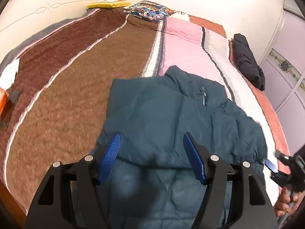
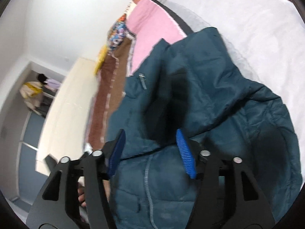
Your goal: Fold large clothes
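Note:
A dark teal puffer jacket [image 1: 162, 110] lies on the bed, its sides folded in over the front and its collar and a small zip pocket toward the far end. My left gripper [image 1: 152, 135] hovers over the jacket's near part, jaws wide apart with nothing between the blue pads. In the right wrist view the jacket [image 2: 209, 95] fills the middle, its front zip running down the near part. My right gripper [image 2: 150, 133] stands open above it, not pressing the cloth. The right gripper [image 1: 272, 166] also shows at the jacket's right edge, held by a hand [image 1: 286, 200].
The bed is covered by a brown, pink and white striped blanket [image 1: 76, 85]. A black folded garment [image 1: 247, 61] lies at its right edge. A yellow pillow [image 1: 106, 3] and a patterned pillow [image 1: 150, 10] sit at the head. A dark flat object [image 1: 13, 97] lies far left. Wardrobe doors [image 1: 286, 66] stand right.

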Motion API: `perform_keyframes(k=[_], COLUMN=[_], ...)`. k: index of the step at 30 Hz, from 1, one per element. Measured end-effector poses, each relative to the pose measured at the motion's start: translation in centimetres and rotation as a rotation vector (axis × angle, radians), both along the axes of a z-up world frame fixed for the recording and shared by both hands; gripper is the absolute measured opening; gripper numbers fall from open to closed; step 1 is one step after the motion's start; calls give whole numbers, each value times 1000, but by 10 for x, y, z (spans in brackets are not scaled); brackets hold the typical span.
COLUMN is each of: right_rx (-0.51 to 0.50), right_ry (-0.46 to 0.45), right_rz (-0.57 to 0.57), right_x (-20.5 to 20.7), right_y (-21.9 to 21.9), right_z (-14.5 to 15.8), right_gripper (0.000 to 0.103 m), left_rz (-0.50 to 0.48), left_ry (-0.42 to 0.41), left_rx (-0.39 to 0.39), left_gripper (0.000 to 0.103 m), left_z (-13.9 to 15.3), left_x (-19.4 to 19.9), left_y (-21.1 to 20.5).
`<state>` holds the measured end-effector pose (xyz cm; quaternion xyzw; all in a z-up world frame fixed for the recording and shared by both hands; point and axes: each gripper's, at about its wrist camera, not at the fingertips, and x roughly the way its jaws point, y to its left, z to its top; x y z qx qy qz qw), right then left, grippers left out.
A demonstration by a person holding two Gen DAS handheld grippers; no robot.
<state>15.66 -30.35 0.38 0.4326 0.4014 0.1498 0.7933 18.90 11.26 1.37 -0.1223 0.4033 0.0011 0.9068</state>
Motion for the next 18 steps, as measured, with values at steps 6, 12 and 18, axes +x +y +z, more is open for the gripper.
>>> perform_keyframes(k=[6, 12, 18], right_rx=[-195, -250, -298], right_ry=[75, 154, 109], right_rz=[-33, 44, -1], right_x=[7, 25, -3], right_y=[6, 31, 5], right_z=[-4, -21, 2], right_gripper=[66, 7, 6], left_rz=[18, 63, 62], left_ry=[22, 82, 90], left_rx=[69, 113, 68], left_gripper=[67, 66, 66], left_z=[-9, -32, -33], left_x=[22, 41, 37], left_y=[3, 4, 3])
